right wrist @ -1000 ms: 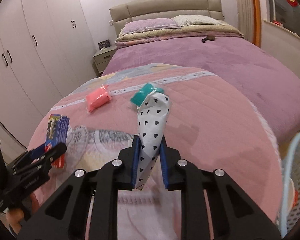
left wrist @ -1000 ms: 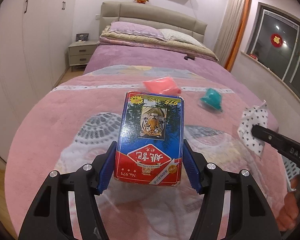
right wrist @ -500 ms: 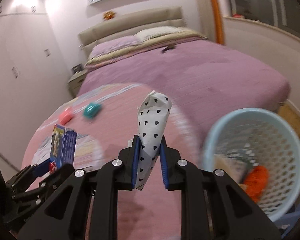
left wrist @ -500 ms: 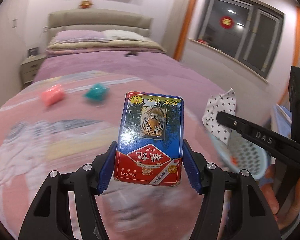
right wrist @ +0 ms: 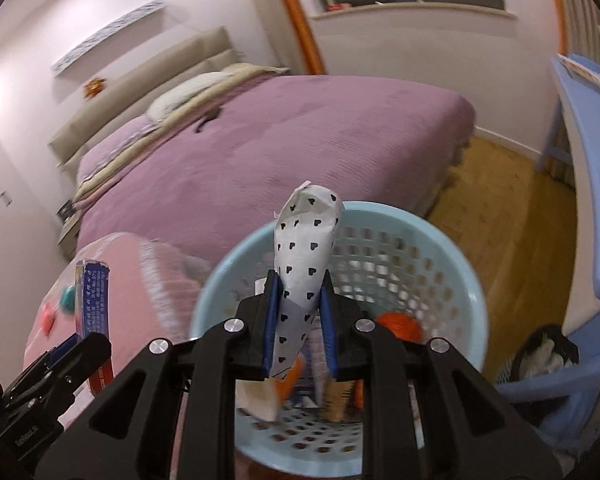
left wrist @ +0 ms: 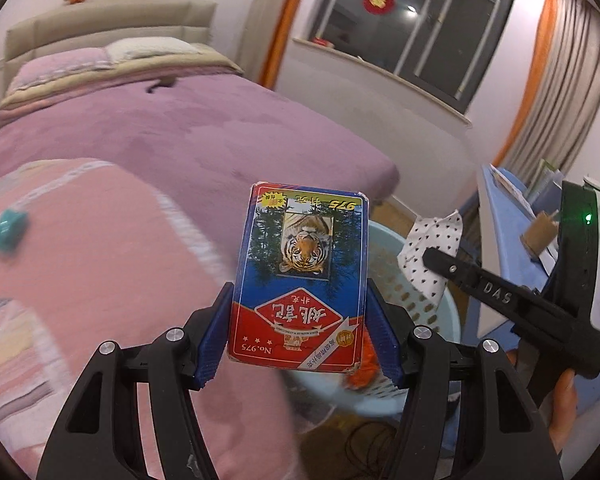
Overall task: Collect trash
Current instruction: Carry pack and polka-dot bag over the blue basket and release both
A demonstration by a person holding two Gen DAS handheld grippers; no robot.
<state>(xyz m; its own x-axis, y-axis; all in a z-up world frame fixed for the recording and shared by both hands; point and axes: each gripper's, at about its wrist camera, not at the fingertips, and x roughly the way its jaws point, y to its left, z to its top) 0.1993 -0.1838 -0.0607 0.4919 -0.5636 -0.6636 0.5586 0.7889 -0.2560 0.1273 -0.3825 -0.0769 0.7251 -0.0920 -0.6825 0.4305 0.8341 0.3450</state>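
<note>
My left gripper (left wrist: 300, 320) is shut on a red and blue card box with a tiger picture (left wrist: 302, 276), held above the bed's edge. My right gripper (right wrist: 298, 308) is shut on a white wrapper with black hearts (right wrist: 304, 256), held over a light blue basket (right wrist: 466, 276) that holds orange and other trash. The basket (left wrist: 446, 312) shows behind the card box in the left wrist view, with the wrapper (left wrist: 432, 248) and right gripper (left wrist: 432, 256) over it. A teal piece (left wrist: 8, 230) lies on the pink quilt (left wrist: 100, 260); a pink piece (right wrist: 46, 318) lies beside it.
A purple bed (right wrist: 300, 148) fills the background. A blue table (right wrist: 592, 168) stands at the right, with a dark bin of white paper (right wrist: 540, 356) under it. Wooden floor (right wrist: 508, 184) lies between bed and table. A black cable (left wrist: 372, 436) lies on the floor.
Both grippers swung right, from over the pink quilt to the basket beside the bed. The wrapper now hangs over the basket. Both grips are unchanged.
</note>
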